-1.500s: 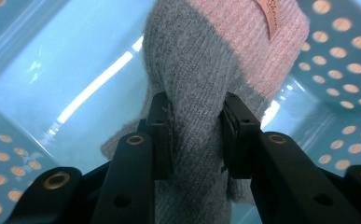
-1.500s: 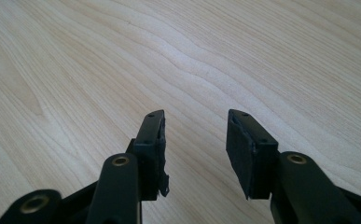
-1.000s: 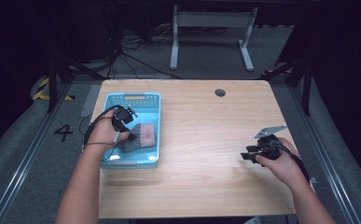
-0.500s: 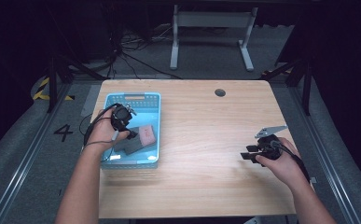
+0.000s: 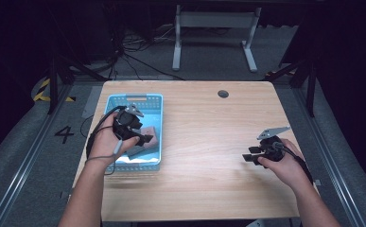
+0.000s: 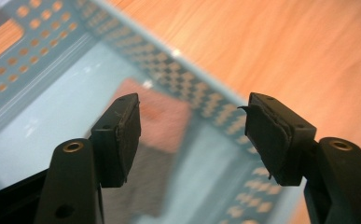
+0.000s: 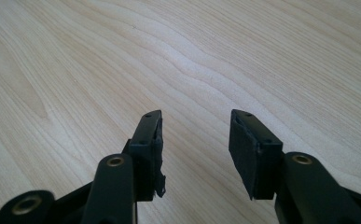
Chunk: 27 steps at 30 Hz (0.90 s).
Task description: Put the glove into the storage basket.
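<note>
A light blue perforated basket (image 5: 134, 98) sits on the left part of the wooden table (image 5: 209, 137). Inside it lie a pink block (image 5: 152, 136) and, beside it, a darker grey block (image 5: 137, 151). My left gripper (image 5: 142, 139) hangs over the basket's right side, open, with nothing between its fingers. In the left gripper view the pink block (image 6: 171, 122) and the grey block (image 6: 143, 186) lie blurred below the open jaws, close to the basket wall (image 6: 201, 93). My right gripper (image 5: 248, 157) rests low over bare wood at the right, open and holding nothing (image 7: 194, 128).
A round cable hole (image 5: 223, 93) marks the table's far edge. Behind the table stands a grey metal stand (image 5: 213, 35) on a dark floor with cables. A cable loops from the left gripper over the basket's left rim (image 5: 95, 137).
The left gripper has shifted slightly inside the basket, near the blocks. The right gripper has stayed in place.
</note>
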{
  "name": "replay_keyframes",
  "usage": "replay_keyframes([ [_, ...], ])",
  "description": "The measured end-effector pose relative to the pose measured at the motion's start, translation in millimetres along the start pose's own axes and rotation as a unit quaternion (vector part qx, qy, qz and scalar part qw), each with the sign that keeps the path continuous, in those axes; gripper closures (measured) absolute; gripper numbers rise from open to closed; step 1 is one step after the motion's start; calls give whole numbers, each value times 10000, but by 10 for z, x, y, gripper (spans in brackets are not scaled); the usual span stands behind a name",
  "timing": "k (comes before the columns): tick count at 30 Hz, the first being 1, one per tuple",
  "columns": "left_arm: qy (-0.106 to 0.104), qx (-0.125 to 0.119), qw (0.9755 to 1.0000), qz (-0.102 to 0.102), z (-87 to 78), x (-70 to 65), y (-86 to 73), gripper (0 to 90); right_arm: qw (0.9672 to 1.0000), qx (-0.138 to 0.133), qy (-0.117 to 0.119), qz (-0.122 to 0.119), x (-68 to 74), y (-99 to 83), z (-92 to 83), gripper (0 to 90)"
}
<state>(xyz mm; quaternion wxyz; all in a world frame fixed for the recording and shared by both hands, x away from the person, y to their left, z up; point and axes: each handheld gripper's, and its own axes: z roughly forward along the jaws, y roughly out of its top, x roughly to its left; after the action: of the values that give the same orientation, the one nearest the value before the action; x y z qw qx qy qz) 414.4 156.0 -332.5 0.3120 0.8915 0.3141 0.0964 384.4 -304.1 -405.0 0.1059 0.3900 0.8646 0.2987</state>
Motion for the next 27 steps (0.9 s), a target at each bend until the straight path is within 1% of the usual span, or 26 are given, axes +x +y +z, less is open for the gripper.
replay_keyframes([
  [1,-110,-102,9999,9,-41,-156,17,359,10000,0,4,-5,0,-1,-4,558],
  [2,-110,-102,9999,9,-41,-156,17,356,10000,0,4,-5,0,-1,-4,558],
  [3,-192,-190,9996,9,-51,-249,21,356,10000,-2,4,-7,0,-3,-9,557],
  [5,-312,-249,9992,-1,-51,-369,24,351,10000,-11,2,-1,-2,-4,-15,556],
  [6,-363,-283,9989,27,-44,-435,23,346,10000,-16,-6,6,-2,-5,-17,555],
  [7,-507,-355,9980,111,-5,-559,15,344,10000,-15,-4,6,-5,-8,-21,555],
  [9,-885,-451,9950,122,69,-661,4,348,10000,-12,-7,3,-8,-10,-20,552],
  [10,-885,-451,9950,122,69,-661,4,344,10000,-12,-7,3,-8,-10,-20,552],
  [11,-964,-393,9944,178,132,-726,14,344,10000,-8,-14,-7,-7,-11,-18,551],
  [12,-919,-359,9948,239,170,-767,19,330,10000,-8,-7,-10,-5,-11,-17,551],
  [13,-842,-302,9955,319,279,-854,20,321,10000,6,15,-25,6,-16,-10,548],
  [16,-814,-122,9963,251,484,-932,3,308,10000,39,20,-51,8,-33,5,546],
  [17,-789,-66,9965,269,553,-957,-6,299,10000,51,17,-48,4,-40,8,545],
  [18,-789,-66,9965,269,553,-957,-6,294,10000,51,17,-48,4,-40,8,545],
  [19,-814,36,9962,304,669,-1003,-19,294,10000,71,18,-32,-7,-57,13,543],
  [20,-814,36,9962,304,669,-1003,-19,291,10000,71,18,-32,-7,-57,13,543],
  [21,-822,99,9959,373,719,-1026,-23,291,10000,82,16,-24,-13,-68,16,543],
  [22,-796,207,9954,494,763,-1040,-24,285,10000,97,12,-19,-20,-79,20,542],
  [23,-550,472,9946,740,856,-1080,-40,266,9999,128,2,3,-34,-102,30,539],
  [24,-550,472,9946,740,856,-1080,-40,261,9999,128,2,3,-34,-102,30,539],
  [25,-460,663,9929,869,894,-1097,-48,261,9999,137,-4,7,-44,-112,34,539],
  [26,-554,655,9931,796,928,-1110,-61,259,9999,150,-41,19,-55,-127,37,537],
  [27,-554,655,9931,796,928,-1110,-61,257,9999,150,-40,23,-59,-131,41,535],
])
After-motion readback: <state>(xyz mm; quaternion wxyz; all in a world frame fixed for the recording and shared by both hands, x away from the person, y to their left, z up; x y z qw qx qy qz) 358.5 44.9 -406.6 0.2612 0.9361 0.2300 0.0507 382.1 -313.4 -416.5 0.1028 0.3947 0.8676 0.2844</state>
